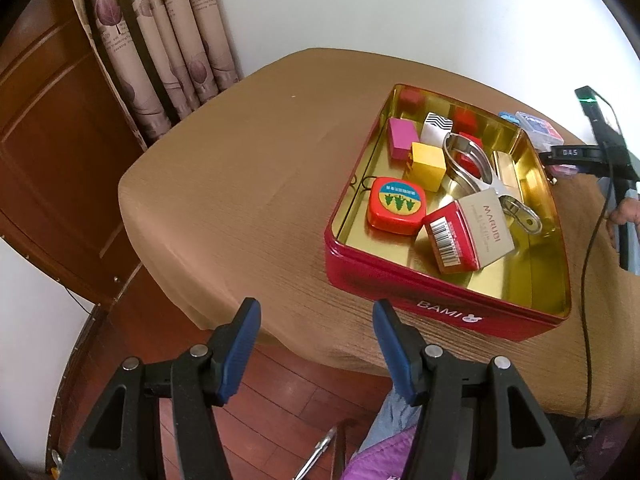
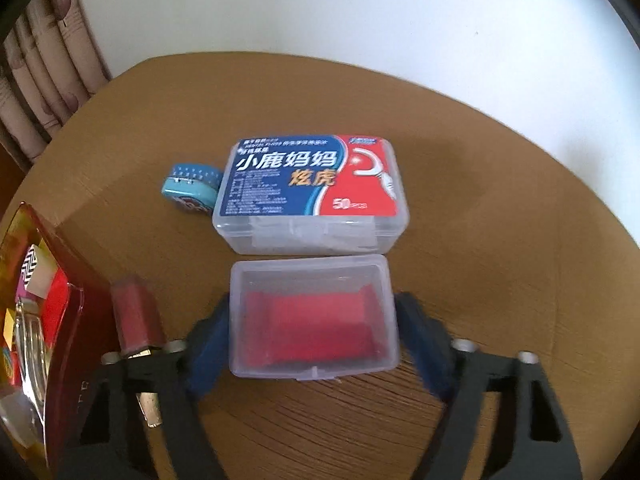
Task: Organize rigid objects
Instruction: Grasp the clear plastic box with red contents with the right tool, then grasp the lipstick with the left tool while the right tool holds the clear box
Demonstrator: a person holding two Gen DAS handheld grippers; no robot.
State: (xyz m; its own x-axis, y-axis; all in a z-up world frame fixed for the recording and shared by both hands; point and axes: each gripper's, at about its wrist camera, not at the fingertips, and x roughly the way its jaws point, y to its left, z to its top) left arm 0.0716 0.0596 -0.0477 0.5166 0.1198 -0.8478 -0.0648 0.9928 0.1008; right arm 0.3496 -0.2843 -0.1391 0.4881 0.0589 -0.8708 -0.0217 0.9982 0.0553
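Right tongs (image 2: pixel 314 344) astride clear box (image 2: pixel 314 320)

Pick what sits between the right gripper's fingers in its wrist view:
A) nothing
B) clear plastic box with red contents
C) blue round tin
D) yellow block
B: the clear plastic box with red inside lies between the right gripper's blue pads, on the brown table.

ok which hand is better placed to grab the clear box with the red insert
Right. The right gripper already straddles the clear box, while the left gripper hangs open over the table edge, nothing between.
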